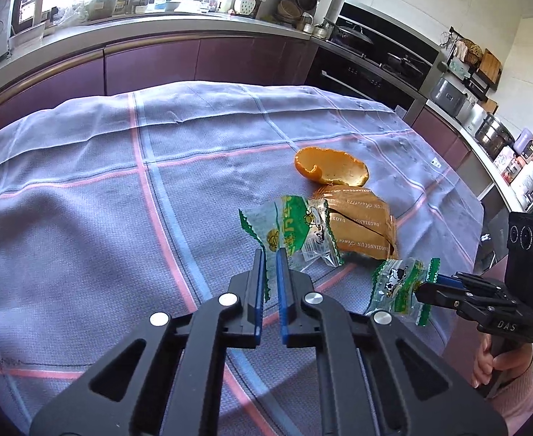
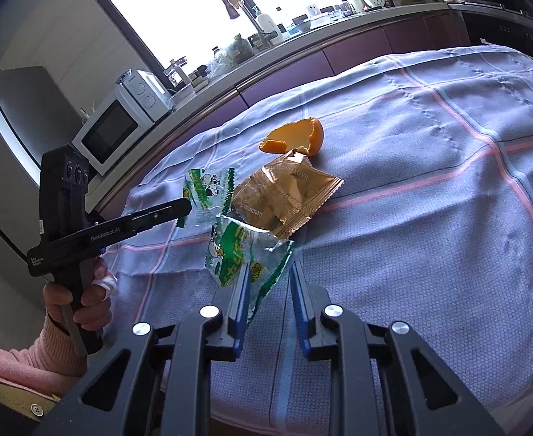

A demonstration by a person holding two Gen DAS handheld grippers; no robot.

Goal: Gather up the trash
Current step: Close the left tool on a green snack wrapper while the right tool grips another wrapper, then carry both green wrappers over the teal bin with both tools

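Two green-and-clear snack wrappers, a brown wrapper (image 1: pixel 361 225) and an orange peel (image 1: pixel 332 167) lie together on a grey checked tablecloth (image 1: pixel 85 218). My left gripper (image 1: pixel 270 254) is shut on the near edge of one green wrapper (image 1: pixel 288 225), its blue pads almost touching. From the right wrist view that gripper (image 2: pixel 188 205) reaches in from the left onto its wrapper (image 2: pixel 208 189). My right gripper (image 2: pixel 270 269) is shut on the crumpled second green wrapper (image 2: pixel 237 254), which bulges between its fingers. In the left wrist view this wrapper (image 1: pixel 401 287) sticks up from the right gripper (image 1: pixel 420 287).
The brown wrapper (image 2: pixel 281 196) and the peel (image 2: pixel 295 136) sit just beyond both grippers. A hand in a pink sleeve (image 2: pixel 74 301) holds the left tool. A purple kitchen counter (image 1: pixel 157 58) runs behind the table, with a microwave (image 2: pixel 110 130) and a stove (image 1: pixel 375 47).
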